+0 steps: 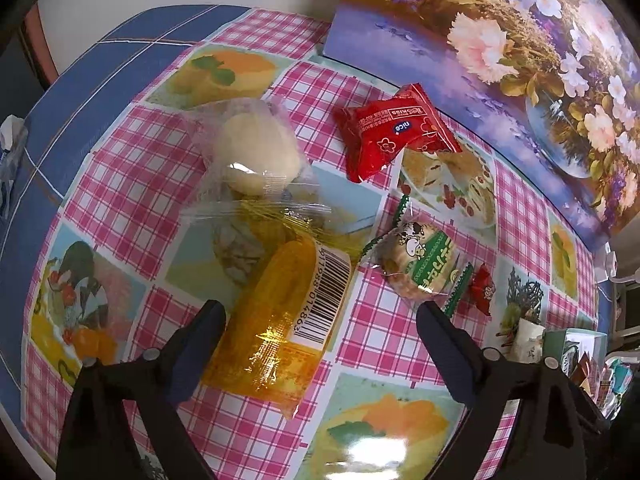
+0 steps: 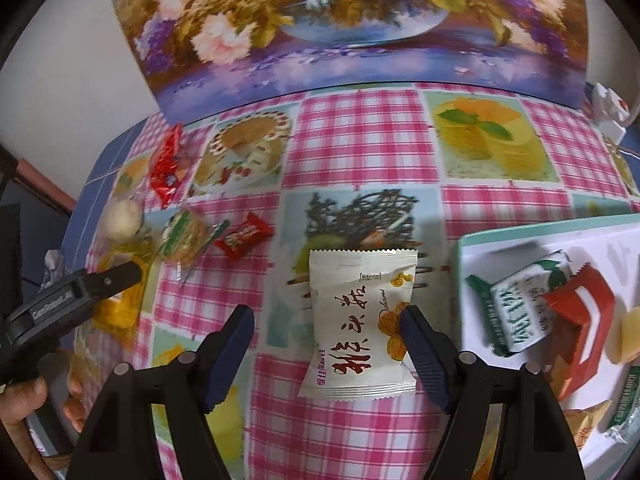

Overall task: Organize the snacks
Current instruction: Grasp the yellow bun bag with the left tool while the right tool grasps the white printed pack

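My left gripper [image 1: 320, 312] is open over a yellow barcode packet [image 1: 280, 320] that lies between its fingers on the table. Beyond it lie a clear bag with a white bun [image 1: 256, 152], a red cookie packet [image 1: 392, 132], a green-and-white round biscuit packet [image 1: 416, 260] and a small red candy [image 1: 482, 288]. My right gripper [image 2: 328, 316] is open around a white packet with red characters [image 2: 360, 320] flat on the cloth. A white tray [image 2: 624, 236] at right holds several snack packets [image 2: 520, 312].
The table has a pink checked cloth [image 2: 360, 128] with food pictures. A flower painting [image 2: 340, 20] stands along the far edge. The left gripper [image 2: 72, 292] and a hand show at the left of the right wrist view.
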`<state>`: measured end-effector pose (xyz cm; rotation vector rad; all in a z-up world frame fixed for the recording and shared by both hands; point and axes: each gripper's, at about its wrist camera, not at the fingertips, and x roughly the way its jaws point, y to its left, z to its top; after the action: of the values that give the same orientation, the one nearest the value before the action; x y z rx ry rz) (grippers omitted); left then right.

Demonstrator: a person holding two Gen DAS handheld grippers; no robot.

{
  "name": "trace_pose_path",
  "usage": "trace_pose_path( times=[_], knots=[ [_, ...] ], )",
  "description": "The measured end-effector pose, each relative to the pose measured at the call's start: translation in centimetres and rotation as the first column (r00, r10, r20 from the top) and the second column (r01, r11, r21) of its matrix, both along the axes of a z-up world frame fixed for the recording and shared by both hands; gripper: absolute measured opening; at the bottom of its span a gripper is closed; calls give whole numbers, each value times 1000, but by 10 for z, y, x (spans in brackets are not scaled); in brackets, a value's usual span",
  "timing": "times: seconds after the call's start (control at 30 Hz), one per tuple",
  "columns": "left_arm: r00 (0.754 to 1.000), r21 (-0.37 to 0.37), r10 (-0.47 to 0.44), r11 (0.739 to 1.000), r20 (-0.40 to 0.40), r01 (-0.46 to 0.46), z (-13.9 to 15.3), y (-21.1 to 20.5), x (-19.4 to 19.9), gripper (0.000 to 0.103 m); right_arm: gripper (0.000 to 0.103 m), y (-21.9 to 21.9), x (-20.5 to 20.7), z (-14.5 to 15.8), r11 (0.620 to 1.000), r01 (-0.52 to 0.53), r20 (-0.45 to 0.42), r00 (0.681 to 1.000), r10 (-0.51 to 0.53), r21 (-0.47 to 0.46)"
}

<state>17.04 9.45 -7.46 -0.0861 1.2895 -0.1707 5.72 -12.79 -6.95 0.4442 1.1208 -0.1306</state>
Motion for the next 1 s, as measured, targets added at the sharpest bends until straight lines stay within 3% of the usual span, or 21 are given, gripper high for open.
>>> trace_pose_path(
  times=[0.17,0.57,0.87,0.9,1.0],
  knots=[
    [1000,-11,-1,1000,0,1,0,0,-1,96,69,8,2,2,998,-27,15,1000,26,53],
    [1000,8,-22,1000,-5,22,-6,-8,1,96,69,14,0,-23,996,-46,-73,997,41,-75],
    [999,51,-34,998,-8,34,-14,-16,3,96,69,37,5,-25,967,-124,-107,989,103,-223],
    [999,58,-35,998,-8,36,-16,-17,3,93,69,39,5,-26,963,-131,-108,988,108,-235],
    [999,85,-32,996,-19,33,-23,-20,3,73,69,41,5,-26,961,-135,-104,988,113,-240]
  ],
)
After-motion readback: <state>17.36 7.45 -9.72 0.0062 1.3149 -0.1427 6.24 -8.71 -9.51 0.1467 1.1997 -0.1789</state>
